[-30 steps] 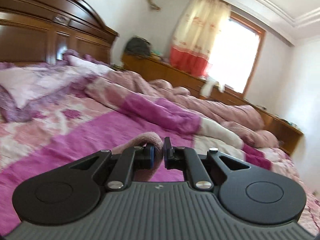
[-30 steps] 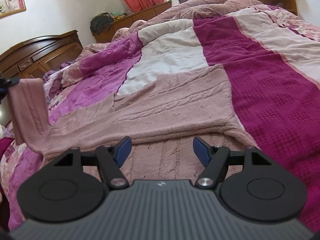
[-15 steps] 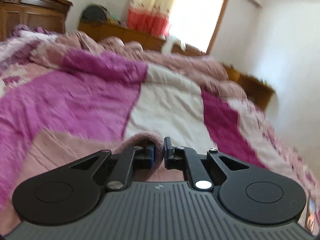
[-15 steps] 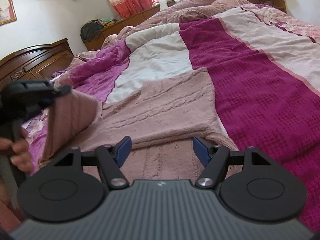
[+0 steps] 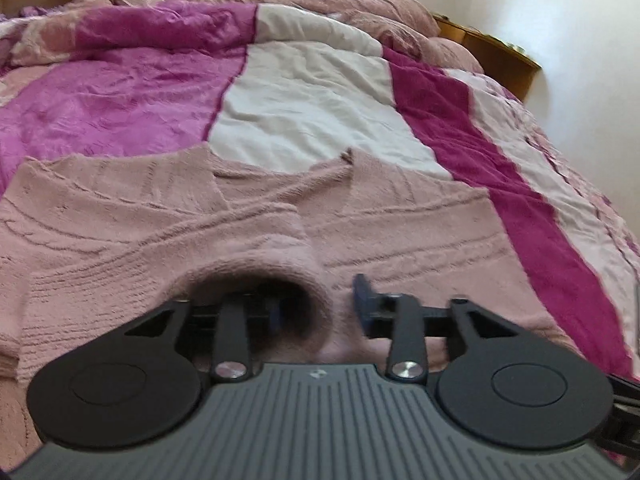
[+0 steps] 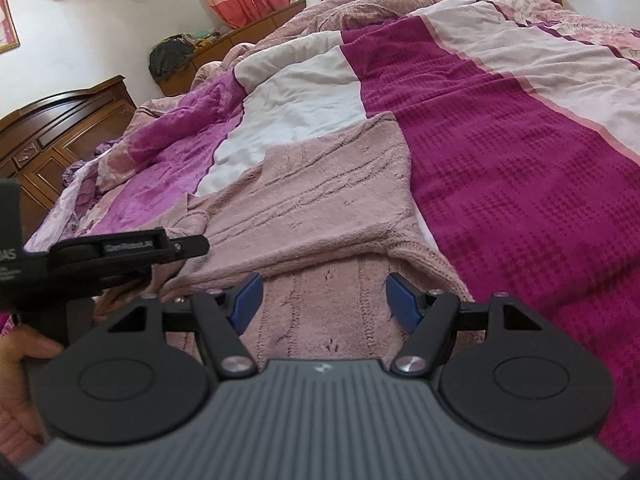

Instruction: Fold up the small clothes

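A dusty-pink knit sweater (image 5: 400, 216) lies flat on the bed; it also shows in the right wrist view (image 6: 320, 200). Its left sleeve (image 5: 276, 248) is folded across the body. My left gripper (image 5: 320, 308) is open; the sleeve cuff still drapes over its left finger, and the right finger (image 5: 364, 292) is bare. My right gripper (image 6: 324, 300) is open and empty, just above the sweater's near part. The left gripper's body (image 6: 120, 252) shows at the left of the right wrist view.
The bed has a magenta, white and pink patchwork quilt (image 6: 500, 152). A rumpled duvet (image 5: 360, 12) lies at the far side. A wooden headboard (image 6: 60, 128) stands left, a low cabinet (image 5: 496, 56) by the wall.
My left gripper carried the sleeve from the left across onto the sweater's body, dropped low and opened. My right gripper stayed open and nearly still.
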The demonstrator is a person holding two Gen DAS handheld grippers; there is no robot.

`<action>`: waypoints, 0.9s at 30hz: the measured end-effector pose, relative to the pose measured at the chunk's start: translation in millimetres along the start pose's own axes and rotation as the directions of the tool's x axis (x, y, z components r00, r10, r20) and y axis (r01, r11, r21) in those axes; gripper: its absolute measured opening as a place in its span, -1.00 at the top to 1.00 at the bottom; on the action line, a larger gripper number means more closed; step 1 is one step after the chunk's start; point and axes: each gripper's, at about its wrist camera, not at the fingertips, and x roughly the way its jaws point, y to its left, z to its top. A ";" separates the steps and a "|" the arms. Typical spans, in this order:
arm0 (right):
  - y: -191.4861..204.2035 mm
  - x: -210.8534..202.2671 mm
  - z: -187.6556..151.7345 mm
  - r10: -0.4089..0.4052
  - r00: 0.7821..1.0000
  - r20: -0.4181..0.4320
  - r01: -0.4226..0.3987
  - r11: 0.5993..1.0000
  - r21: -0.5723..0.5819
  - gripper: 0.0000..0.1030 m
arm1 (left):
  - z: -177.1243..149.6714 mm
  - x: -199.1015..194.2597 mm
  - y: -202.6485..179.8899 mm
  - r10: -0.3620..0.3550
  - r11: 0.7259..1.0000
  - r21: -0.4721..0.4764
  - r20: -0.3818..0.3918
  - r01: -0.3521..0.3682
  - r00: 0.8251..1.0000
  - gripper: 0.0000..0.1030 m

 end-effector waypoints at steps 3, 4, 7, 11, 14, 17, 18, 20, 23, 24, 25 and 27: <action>2.7 -2.1 1.8 0.004 1.000 0.004 -0.004 1.000 -0.008 -0.36 | -0.3 -12.3 -1.5 -0.008 0.999 0.031 -0.028 0.009 1.000 -0.19; 4.4 -3.1 2.7 0.005 1.000 0.006 -0.005 1.000 -0.012 -0.36 | -1.3 -19.7 -2.8 -0.007 0.999 0.042 -0.040 0.008 0.999 -0.19; 11.6 -6.9 6.9 0.017 1.000 0.014 -0.016 0.999 -0.035 -0.36 | -5.7 -42.9 3.1 -0.006 0.998 0.060 -0.061 0.010 0.998 -0.20; 31.8 -11.5 14.5 0.056 0.998 0.026 -0.053 0.995 -0.087 -0.36 | -14.0 -81.9 20.7 0.020 0.998 0.066 -0.048 -0.017 0.999 -0.22; 55.2 -12.1 17.8 0.104 0.994 0.024 -0.100 0.985 -0.143 -0.36 | -19.7 -106.2 41.5 0.087 0.995 0.047 -0.034 -0.085 0.996 -0.25; 82.7 -6.8 17.4 0.162 0.987 -0.007 -0.160 0.968 -0.195 -0.36 | -24.3 -123.2 64.9 0.155 0.988 0.006 -0.030 -0.155 0.987 -0.26; 90.9 -4.4 16.3 0.176 0.984 -0.016 -0.176 0.962 -0.210 -0.36 | -25.5 -126.7 72.0 0.172 0.985 -0.004 -0.035 -0.172 0.984 -0.26; 110.3 0.8 12.4 0.205 0.978 -0.036 -0.207 0.947 -0.247 -0.36 | -28.5 -133.1 85.7 0.208 0.978 -0.023 -0.049 -0.209 0.977 -0.26; 135.5 6.3 4.1 0.236 0.970 -0.060 -0.243 0.922 -0.302 -0.36 | -33.1 -141.4 102.3 0.263 0.963 -0.044 -0.059 -0.266 0.963 -0.26; 145.1 8.8 0.8 0.243 0.967 -0.072 -0.253 0.910 -0.329 -0.36 | -34.9 -145.5 108.5 0.283 0.957 -0.050 -0.061 -0.287 0.957 -0.26; 152.2 10.2 -1.7 0.247 0.965 -0.082 -0.260 0.899 -0.351 -0.36 | -36.0 -147.6 113.2 0.299 0.952 -0.056 -0.064 -0.302 0.952 -0.26; 166.8 12.7 -7.0 0.261 0.960 -0.099 -0.278 0.873 -0.401 -0.36 | -38.4 -152.7 123.4 0.322 0.942 -0.076 -0.072 -0.327 0.944 -0.26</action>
